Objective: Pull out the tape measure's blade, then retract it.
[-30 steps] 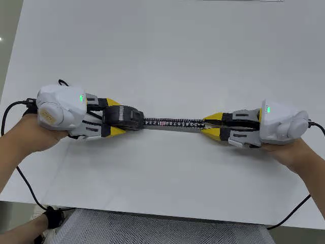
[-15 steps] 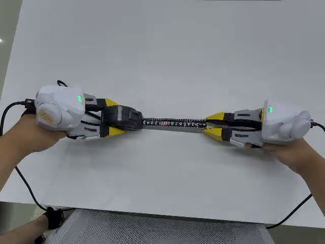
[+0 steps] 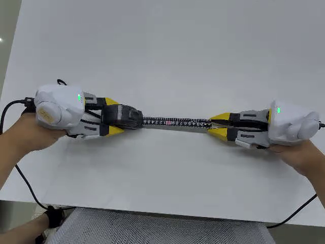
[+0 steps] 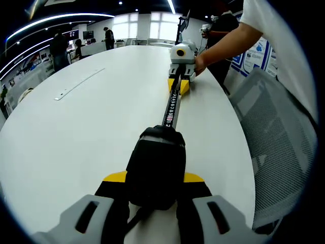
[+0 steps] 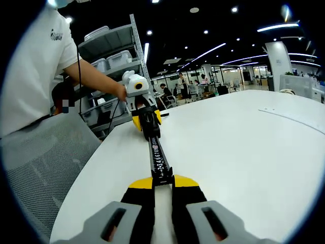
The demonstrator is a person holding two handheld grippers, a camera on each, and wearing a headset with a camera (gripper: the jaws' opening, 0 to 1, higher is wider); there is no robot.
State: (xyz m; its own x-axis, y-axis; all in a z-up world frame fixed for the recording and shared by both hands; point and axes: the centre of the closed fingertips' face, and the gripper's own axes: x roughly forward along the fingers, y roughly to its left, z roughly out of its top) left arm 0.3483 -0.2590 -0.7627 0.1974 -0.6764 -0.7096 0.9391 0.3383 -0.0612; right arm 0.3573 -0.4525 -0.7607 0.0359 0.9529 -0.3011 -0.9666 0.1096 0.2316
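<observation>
Moved rightward, right hand-held gripper pinches blade; left hand-held gripper clamps half-hidden case.

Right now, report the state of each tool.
Left tool: closed on the tape measure case.
Right tool: closed on the end of the blade.

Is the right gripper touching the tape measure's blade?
Touching. In the right gripper view, the right gripper has its yellow-tipped fingers shut on the end of the blade, with no gap.
</observation>
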